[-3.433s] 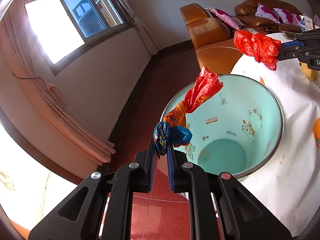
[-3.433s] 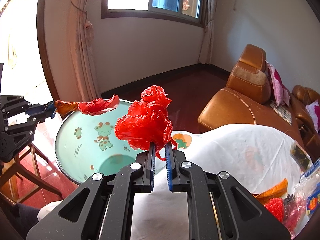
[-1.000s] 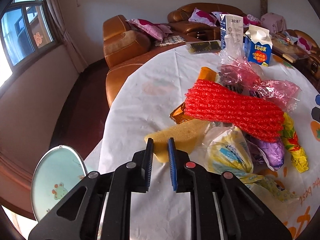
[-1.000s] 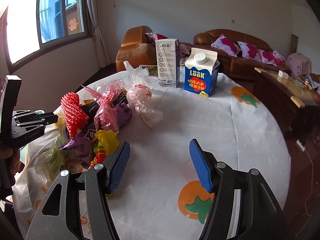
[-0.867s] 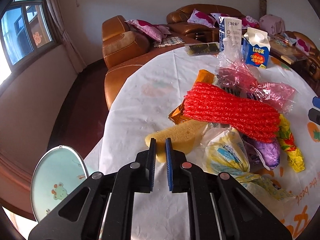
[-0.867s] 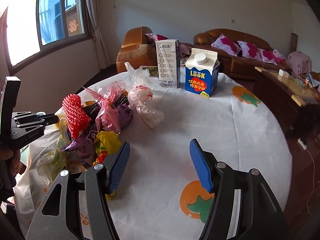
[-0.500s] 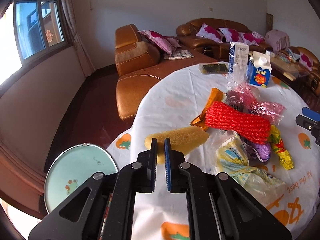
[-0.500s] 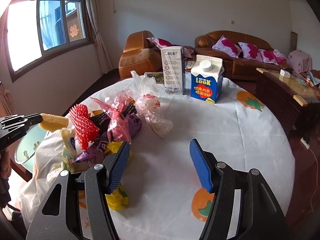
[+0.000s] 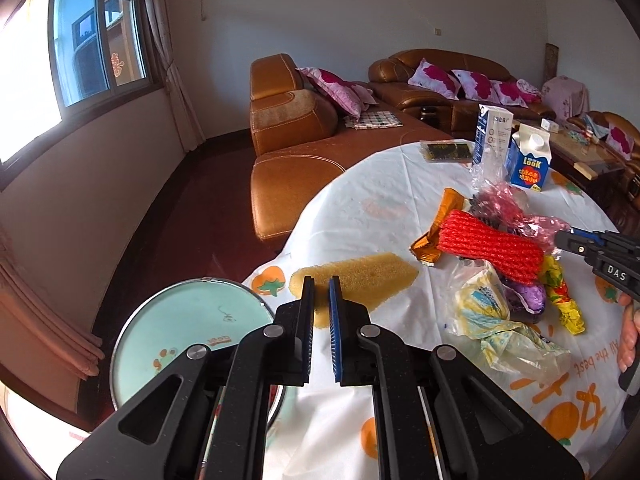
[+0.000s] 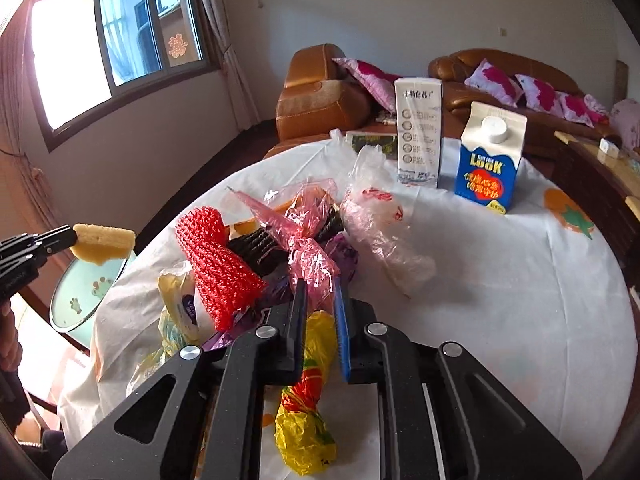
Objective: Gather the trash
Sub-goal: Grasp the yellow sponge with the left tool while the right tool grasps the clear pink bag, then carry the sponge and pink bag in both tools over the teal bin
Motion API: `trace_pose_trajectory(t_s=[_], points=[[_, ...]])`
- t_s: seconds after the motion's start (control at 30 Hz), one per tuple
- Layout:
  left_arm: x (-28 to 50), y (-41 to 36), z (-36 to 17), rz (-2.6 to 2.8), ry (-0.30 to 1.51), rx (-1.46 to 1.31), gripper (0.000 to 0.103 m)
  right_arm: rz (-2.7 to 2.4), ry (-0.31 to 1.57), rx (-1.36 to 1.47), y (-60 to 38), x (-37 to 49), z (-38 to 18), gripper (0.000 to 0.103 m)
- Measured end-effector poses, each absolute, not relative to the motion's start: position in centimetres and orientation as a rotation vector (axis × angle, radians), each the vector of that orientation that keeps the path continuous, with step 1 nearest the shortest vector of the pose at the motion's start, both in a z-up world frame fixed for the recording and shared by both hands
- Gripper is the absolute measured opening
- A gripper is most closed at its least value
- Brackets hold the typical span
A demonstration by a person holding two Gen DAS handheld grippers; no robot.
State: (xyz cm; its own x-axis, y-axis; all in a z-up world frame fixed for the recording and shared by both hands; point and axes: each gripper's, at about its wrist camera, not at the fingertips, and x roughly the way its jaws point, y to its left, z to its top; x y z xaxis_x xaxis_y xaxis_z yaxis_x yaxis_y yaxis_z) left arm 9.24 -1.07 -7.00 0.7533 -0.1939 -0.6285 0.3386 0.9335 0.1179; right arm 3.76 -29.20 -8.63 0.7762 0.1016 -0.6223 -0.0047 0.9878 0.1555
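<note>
Sponge (image 10: pixel 103 246) sits clamped in the left gripper (image 9: pixel 321 312) above the teal bin (image 9: pixel 188 344), whose bottom is hidden. Right gripper (image 10: pixel 320 322), jaws just closed, pinches a pink bag (image 10: pixel 310 256) over the surface (image 10: pixel 500 280); the yellow wrapper (image 10: pixel 308 412) is partly hidden.

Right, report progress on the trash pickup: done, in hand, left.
Done: nothing shows inside the teal bin from this angle. In hand: the left tongs are shut on the yellow sponge, held off the table by the bin; the right tongs have just closed on the pink plastic bag. Left: red foam net, yellow wrapper, clear bag, Look carton.
</note>
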Motion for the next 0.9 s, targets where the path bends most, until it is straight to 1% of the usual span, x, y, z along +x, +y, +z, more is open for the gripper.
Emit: trace_pose_trajectory(t_s=[0.17, 0.33, 0.57, 0.9], points=[[9.0, 0.9, -6.5, -0.264, 0.652, 0.224, 0.007, 0.047, 0.599, 0.149, -29.4, 2.2, -6.5, 0.009], [8.5, 3.2, -6.0, -0.22, 0.641, 0.219, 0.007, 0.082, 0.543, 0.128, -28.3, 2.4, -4.1, 0.009], [8.5, 7.6, -6.3, -0.112, 0.653, 0.208, 0.007, 0.202, 0.536, 0.092, -23.5, 5.1, -2.9, 0.009], [8.9, 12.0, -8.0, -0.009, 0.702, 0.183, 0.007, 0.341, 0.57, 0.027, -15.5, 8.8, -3.0, 0.009]])
